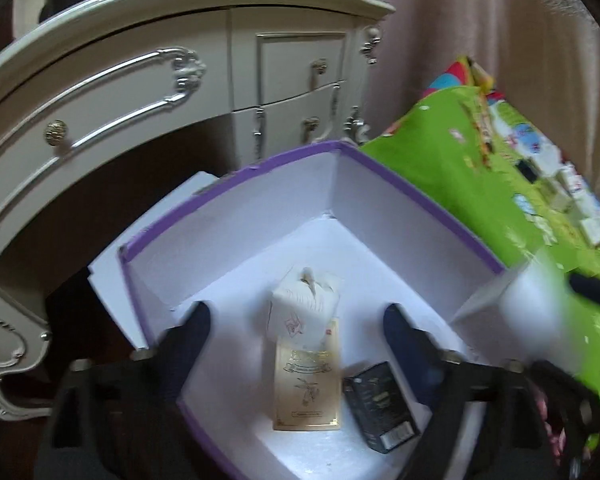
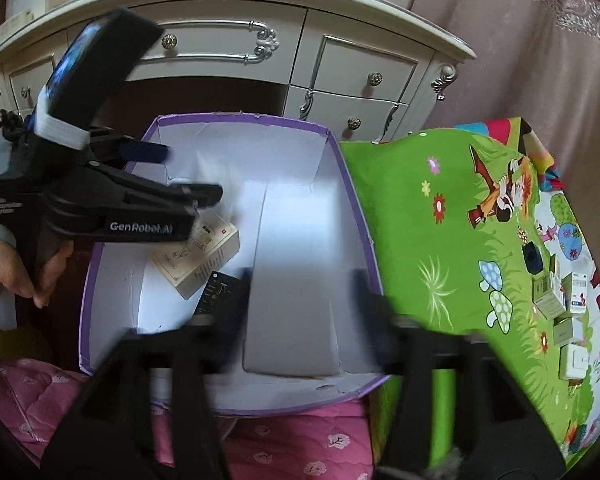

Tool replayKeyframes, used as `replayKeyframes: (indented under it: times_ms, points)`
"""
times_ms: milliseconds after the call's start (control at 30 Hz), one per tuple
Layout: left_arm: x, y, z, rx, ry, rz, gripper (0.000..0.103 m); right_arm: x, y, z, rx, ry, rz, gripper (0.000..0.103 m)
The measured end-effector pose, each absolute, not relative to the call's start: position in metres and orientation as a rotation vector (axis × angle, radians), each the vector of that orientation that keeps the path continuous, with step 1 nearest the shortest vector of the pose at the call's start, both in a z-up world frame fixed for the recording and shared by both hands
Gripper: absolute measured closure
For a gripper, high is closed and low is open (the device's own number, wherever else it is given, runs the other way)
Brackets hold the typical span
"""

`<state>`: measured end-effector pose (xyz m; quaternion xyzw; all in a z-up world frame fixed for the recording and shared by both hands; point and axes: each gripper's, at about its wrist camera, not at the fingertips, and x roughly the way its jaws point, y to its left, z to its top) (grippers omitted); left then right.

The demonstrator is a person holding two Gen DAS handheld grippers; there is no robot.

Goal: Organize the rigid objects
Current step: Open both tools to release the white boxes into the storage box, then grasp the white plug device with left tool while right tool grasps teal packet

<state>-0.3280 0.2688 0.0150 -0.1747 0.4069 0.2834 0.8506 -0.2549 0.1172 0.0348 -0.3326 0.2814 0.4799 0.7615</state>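
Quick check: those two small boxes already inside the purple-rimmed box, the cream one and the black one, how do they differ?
The cream box is pale with gold print, while the black box is dark with faint markings. The cream box looks clearly larger and longer than the black box. The cream box lies nearer the middle of the big box's floor; the black box sits beside it, at a slight angle. Both are rigid cartons lying flat, and neither gripper holds them.
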Motion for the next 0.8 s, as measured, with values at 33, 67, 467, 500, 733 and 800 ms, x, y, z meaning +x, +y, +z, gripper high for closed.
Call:
replayKeyframes:
  times_ms: [33,67,467,500,733,800]
  points:
    - [-0.328,0.268,0.017,-0.357,0.855,0.607,0.012,-0.254,0.113,0.037,-0.707,0.595,1.031,0.021]
    - [-0.328,0.266,0.019,-0.344,0.854,0.611,0.012,-0.253,0.109,0.040,-0.692,0.586,1.026,0.021]
    - [-0.268,0.182,0.047,-0.321,0.868,0.302,0.012,-0.176,-0.031,0.055,-0.412,0.656,0.751,0.010]
    - [-0.254,0.163,0.048,-0.320,0.875,0.225,0.012,-0.167,-0.049,0.050,-0.391,0.677,0.710,0.010]
    - [-0.141,0.019,0.032,-0.157,0.945,-0.154,0.011,-0.110,-0.188,0.014,-0.197,0.819,0.377,0.010]
    - [-0.114,-0.016,0.026,-0.085,0.943,-0.197,0.011,-0.091,-0.225,0.006,-0.155,0.853,0.289,0.010]
